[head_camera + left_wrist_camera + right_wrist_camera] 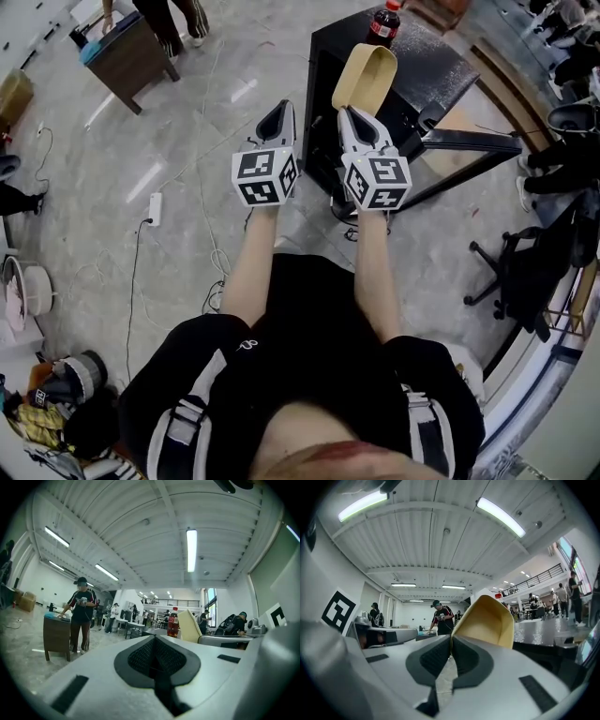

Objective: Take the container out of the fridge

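Right tool (348, 112) pinches the tan container (366, 75); left tool (283, 107) closed, empty; bottle (383, 23) label unreadable.

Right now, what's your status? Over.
Left gripper shut, empty. Right gripper shut on yellow container, lifted. Bottle beyond it on black cabinet.

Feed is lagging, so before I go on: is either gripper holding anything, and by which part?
The right gripper pinches the tan container by its near edge; the left gripper is shut, empty.
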